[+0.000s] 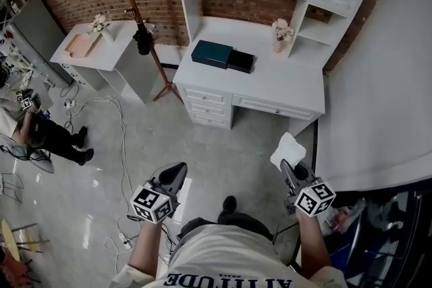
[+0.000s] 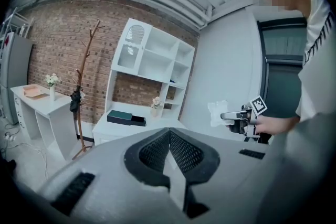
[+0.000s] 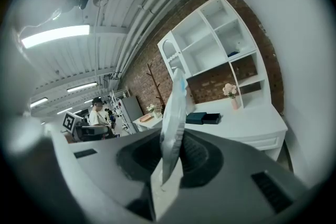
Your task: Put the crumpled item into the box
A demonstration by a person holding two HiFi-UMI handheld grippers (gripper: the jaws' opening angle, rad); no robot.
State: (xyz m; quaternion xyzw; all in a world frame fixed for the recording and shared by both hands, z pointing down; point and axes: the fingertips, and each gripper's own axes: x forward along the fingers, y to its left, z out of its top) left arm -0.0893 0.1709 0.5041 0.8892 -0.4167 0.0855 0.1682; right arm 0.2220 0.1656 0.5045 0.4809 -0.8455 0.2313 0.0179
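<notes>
Both tools hung above open floor, short of the counter's front edge. The right tool clenched the crumpled paper; the left tool was closed, empty. The box lay on the counter.

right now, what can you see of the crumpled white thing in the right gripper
The crumpled item is white, thin and creased, like paper or plastic film. It sticks out past the right gripper, whose jaws are shut on its lower edge. It is held in the air over the floor, short of the desk.
</notes>
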